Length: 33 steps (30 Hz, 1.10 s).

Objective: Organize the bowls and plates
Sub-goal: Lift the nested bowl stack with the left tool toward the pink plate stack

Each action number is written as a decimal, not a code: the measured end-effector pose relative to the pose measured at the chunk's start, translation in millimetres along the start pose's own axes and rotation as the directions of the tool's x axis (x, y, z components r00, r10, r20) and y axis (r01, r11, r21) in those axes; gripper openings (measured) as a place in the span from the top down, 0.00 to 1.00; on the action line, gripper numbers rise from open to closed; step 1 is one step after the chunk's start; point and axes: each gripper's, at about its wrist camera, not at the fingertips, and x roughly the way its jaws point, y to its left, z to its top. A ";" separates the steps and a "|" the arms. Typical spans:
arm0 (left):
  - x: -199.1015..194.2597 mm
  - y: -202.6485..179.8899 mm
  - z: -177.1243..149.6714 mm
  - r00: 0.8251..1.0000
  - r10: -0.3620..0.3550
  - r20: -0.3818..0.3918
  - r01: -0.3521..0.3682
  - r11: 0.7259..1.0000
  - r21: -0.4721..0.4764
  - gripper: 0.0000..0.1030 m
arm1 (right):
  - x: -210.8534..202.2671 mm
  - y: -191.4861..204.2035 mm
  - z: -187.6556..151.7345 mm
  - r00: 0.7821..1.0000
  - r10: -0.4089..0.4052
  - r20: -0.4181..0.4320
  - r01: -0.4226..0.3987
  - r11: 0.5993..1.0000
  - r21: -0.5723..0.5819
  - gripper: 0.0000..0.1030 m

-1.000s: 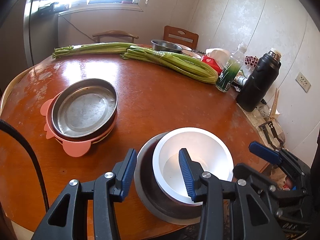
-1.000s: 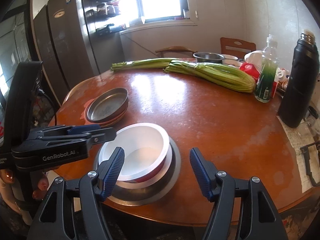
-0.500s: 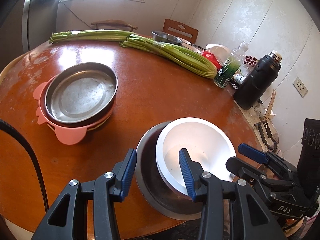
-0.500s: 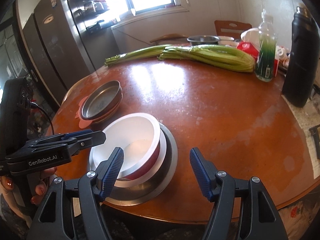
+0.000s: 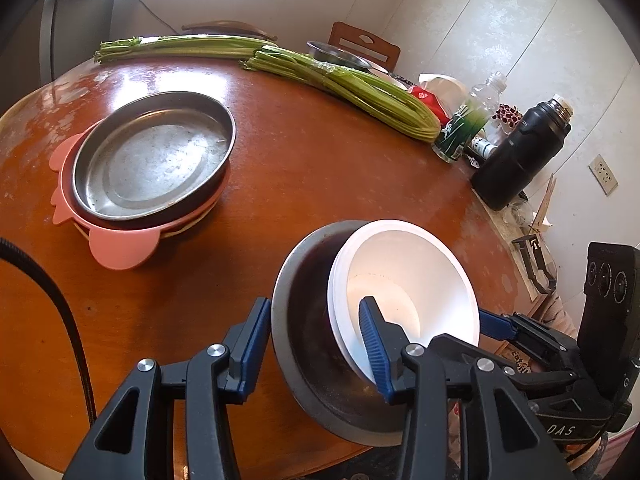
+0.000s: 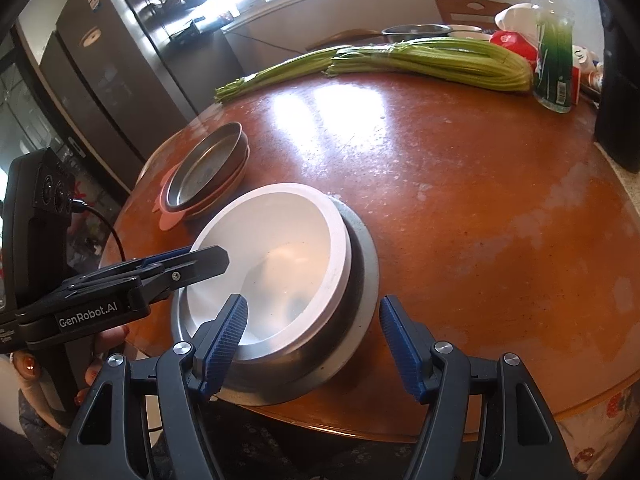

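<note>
Left wrist view: looks down on a round wooden worktop (image 5: 320,184), with a white bowl (image 5: 404,280) nested in a wide grey metal bowl (image 5: 282,292) at the near edge. Finds the left gripper (image 5: 312,344) partly spread and astride the stack's left side, one finger outside the grey rim, the other down inside the white bowl, pads not plainly pressing on anything. Further left, well apart: a steel pan (image 5: 156,156) stacked on a pink eared plate (image 5: 120,248). At the far side: celery bundles (image 5: 360,92), a green-labelled bottle (image 5: 468,120) and a black flask (image 5: 516,152).

Right wrist view: catches the right gripper (image 6: 312,340) spread wide, one finger over the white bowl's near rim, the other outside the grey bowl, gripping nothing.
</note>
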 end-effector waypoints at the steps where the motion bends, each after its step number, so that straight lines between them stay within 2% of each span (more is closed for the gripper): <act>1: 0.9 0.1 0.2 1.000 -0.005 -0.001 0.005 1.000 -0.004 0.56 | 0.6 0.9 -0.1 1.000 0.003 -0.002 -0.003 1.000 -0.003 0.32; 13: 17.0 0.6 2.5 0.999 -0.036 -0.034 0.035 0.999 -0.015 0.54 | 9.4 2.4 -4.6 0.998 0.053 -0.030 -0.054 0.999 -0.002 0.30; 26: 21.0 -1.2 3.5 0.999 -0.022 -0.047 0.022 1.000 -0.004 0.52 | 17.4 8.4 -0.2 0.999 0.035 -0.033 -0.035 0.999 -0.010 0.30; 33: 13.8 -1.2 7.3 0.999 -0.017 -0.027 0.017 1.000 0.006 0.52 | 18.3 13.5 8.7 0.999 0.040 -0.024 -0.040 0.999 -0.020 0.30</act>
